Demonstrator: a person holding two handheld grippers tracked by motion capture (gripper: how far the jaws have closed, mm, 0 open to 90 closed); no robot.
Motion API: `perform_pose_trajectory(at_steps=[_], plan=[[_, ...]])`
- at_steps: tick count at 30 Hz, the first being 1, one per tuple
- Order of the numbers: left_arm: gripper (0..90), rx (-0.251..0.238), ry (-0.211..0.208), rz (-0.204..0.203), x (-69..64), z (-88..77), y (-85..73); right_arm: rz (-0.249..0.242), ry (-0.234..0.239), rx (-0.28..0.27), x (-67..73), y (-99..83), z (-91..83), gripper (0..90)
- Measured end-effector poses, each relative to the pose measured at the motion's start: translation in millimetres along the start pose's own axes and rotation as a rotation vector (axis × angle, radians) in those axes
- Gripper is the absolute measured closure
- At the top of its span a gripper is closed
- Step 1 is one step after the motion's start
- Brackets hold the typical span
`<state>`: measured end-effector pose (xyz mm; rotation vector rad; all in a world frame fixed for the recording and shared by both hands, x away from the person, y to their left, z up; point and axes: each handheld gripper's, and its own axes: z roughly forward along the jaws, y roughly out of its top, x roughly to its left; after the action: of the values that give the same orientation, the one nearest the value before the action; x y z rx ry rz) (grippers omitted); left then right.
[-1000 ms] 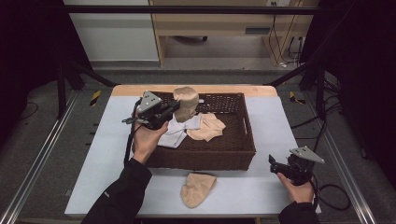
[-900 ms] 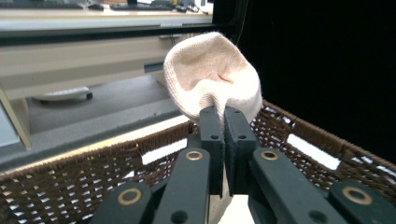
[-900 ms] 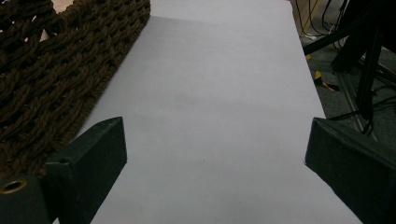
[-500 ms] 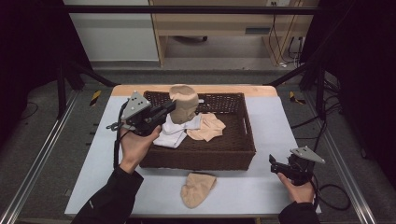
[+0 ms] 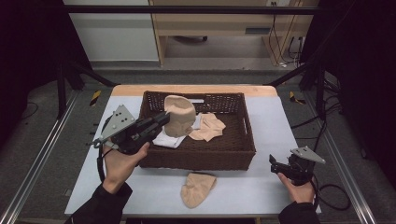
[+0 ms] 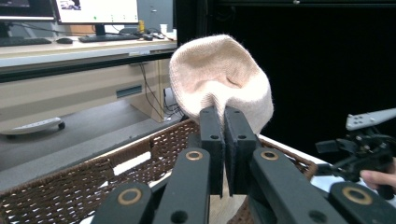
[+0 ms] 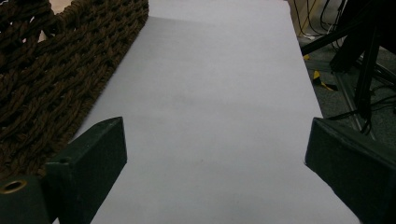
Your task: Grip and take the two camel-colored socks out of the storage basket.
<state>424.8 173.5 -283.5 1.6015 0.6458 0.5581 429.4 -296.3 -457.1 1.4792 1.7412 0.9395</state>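
Wicker makes up the dark brown basket [image 5: 243, 135] at the middle of the white worktop [image 5: 271, 112]. Inside it lie a folded white cloth [image 5: 169, 138] on the left and a beige sock [image 5: 209, 127] beside it, nearer the centre. A pale strip [image 5: 198, 100] sits on the far wall of the basket; any writing on it is too small to read.

Above the basket's left part, the left gripper [image 6: 223, 119] is clenched on a fold of a beige knit sock [image 6: 224, 79], which hangs lifted clear of the things below, bunched into a rounded shape. Another beige sock [image 5: 198, 188] lies flat on the worktop just in front of the basket's near wall.

At the worktop's near right corner, well apart from the basket, the right gripper [image 7: 215, 154] rests with its jaws spread wide and nothing between them, bare worktop ahead and the basket wall at its left.
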Motion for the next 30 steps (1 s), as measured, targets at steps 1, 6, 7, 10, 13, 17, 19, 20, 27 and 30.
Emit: perform_pose_trajectory(at_steps=[1, 6, 7, 10, 13, 17, 19, 20, 27, 30], plan=[[87.0, -0.004, -0.008, 0.002, -3.4, -5.5, -0.8, 0.0, 0.0, 0.0, 0.1, 0.0, -0.1, 5.9], [87.0, -0.002, -0.029, 0.008, -10.8, -14.7, -5.2, 0.001, 0.0, 0.001, -0.1, -0.1, -0.2, 5.8], [87.0, -0.003, -0.037, 0.01, -13.9, -19.3, -8.3, -0.001, 0.0, 0.002, 0.0, -0.1, -0.5, 5.9], [87.0, 0.002, -0.043, 0.016, -16.6, -23.9, -12.0, -0.001, 0.001, 0.001, 0.1, -0.2, -0.6, 5.9], [87.0, 0.018, -0.054, 0.012, -20.5, -29.6, -20.1, -0.001, 0.0, 0.001, 0.2, -0.2, -0.7, 5.9], [86.9, 0.053, -0.078, 0.003, -27.6, -36.9, -38.2, -0.002, 0.0, 0.002, 0.4, -0.3, -0.5, 5.9], [86.9, 0.072, -0.086, 0.004, -30.6, -39.0, -45.8, 0.001, 0.0, 0.002, 0.7, -0.3, -0.8, 5.9], [87.0, 0.072, -0.086, 0.004, -30.6, -39.0, -45.8, 0.001, 0.0, 0.002, 0.7, -0.3, -0.8, 5.9], [86.9, 0.147, -0.103, -0.023, -34.4, -41.4, -76.7, 0.001, 0.002, 0.002, 0.6, -0.4, -1.0, 5.9], [86.9, 0.17, -0.107, -0.036, -33.6, -41.1, -84.7, 0.0, 0.0, 0.002, 0.5, -0.7, -0.9, 5.9]])
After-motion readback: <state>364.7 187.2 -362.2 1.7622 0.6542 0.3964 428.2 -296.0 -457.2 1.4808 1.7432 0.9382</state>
